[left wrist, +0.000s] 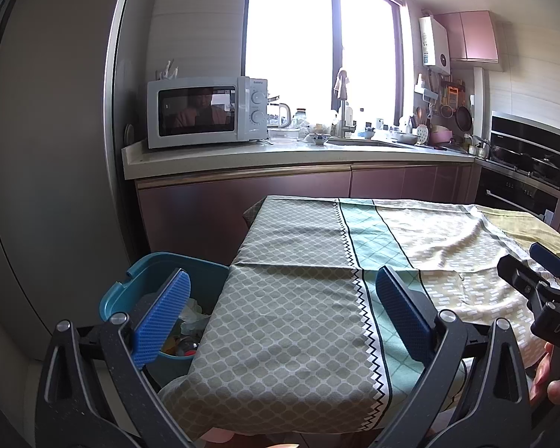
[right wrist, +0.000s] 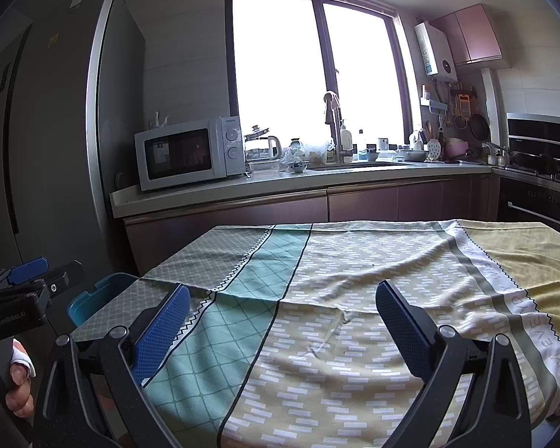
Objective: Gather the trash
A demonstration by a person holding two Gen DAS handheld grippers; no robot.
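Room: a kitchen with a bright window (right wrist: 313, 74), a tall grey fridge (right wrist: 56, 130) at the left, and a counter (right wrist: 280, 183) along the far wall carrying a white microwave (right wrist: 188, 151), a kettle, bowls and a sink tap
Desk: in the foreground, covered by a patterned cloth (right wrist: 336, 298) in grey, green, cream and yellow bands; nothing lies on the cloth
Bin: a blue trash bin (left wrist: 160, 291) stands on the floor just beside the desk's left edge, below the cloth's hanging corner; in the left wrist view it holds crumpled pale wrappers and some coloured scraps; in the right wrist view only its rim (right wrist: 93, 295) shows
Left hand-held gripper (left wrist: 280, 313): jaws spread wide with nothing between them, one blue pad over the bin and the other over the cloth; seen from the right wrist view (right wrist: 33, 272) at the far left, with a thumb (right wrist: 18, 377) on its handle
Right hand-held gripper (right wrist: 282, 330): jaws spread wide and empty, above the cream part of the cloth; seen from the left wrist view (left wrist: 534, 265) at the right edge
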